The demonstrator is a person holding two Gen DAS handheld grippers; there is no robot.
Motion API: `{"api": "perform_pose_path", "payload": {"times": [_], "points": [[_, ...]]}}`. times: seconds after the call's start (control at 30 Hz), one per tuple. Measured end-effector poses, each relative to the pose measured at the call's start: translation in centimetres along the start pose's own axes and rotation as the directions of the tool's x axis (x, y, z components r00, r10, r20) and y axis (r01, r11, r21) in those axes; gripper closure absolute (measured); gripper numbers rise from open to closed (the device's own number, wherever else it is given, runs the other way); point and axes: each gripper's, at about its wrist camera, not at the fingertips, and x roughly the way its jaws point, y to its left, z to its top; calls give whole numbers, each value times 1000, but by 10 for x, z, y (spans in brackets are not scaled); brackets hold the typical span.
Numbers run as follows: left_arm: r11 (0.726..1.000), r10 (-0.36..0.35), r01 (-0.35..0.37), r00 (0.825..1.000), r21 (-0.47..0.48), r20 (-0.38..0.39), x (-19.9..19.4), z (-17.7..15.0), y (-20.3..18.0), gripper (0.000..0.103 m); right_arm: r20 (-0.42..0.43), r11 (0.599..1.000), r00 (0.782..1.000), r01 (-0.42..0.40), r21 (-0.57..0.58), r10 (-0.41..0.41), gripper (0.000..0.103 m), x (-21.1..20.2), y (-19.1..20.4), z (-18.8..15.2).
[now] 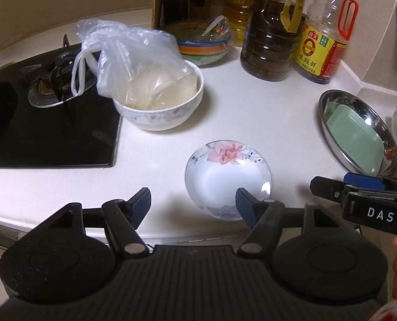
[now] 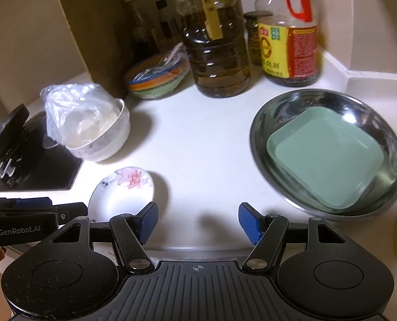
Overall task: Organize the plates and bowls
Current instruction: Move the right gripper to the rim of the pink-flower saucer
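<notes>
Two tongs, left gripper (image 1: 193, 203) and right gripper (image 2: 198, 222), hovering released; floral saucer (image 1: 228, 179) lying just ahead of left's right finger. Risk: glazed rim slipping sideways under off-centre pinch.

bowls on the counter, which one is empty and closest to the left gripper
The small floral dish with the pink flower, right in front of the left gripper. The white bowl holds a plastic bag, and the striped bowl sits far back, covered in film.
</notes>
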Motion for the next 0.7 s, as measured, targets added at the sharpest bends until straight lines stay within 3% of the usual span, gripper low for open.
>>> {"api": "perform_pose_path", "payload": {"times": [0.3,0.43,0.7], "points": [[1000,2,-2,1000,-14,-11,7,-6,8,36,-15,998,999,-45,-31,45,37,13,13,-3],[1000,-11,11,1000,-11,-9,9,-7,10,39,-27,997,998,-62,-48,61,51,21,20,-3],[999,-32,32,999,-4,-10,16,-7,13,44,-43,995,996,-84,-55,82,60,35,31,0]]}}
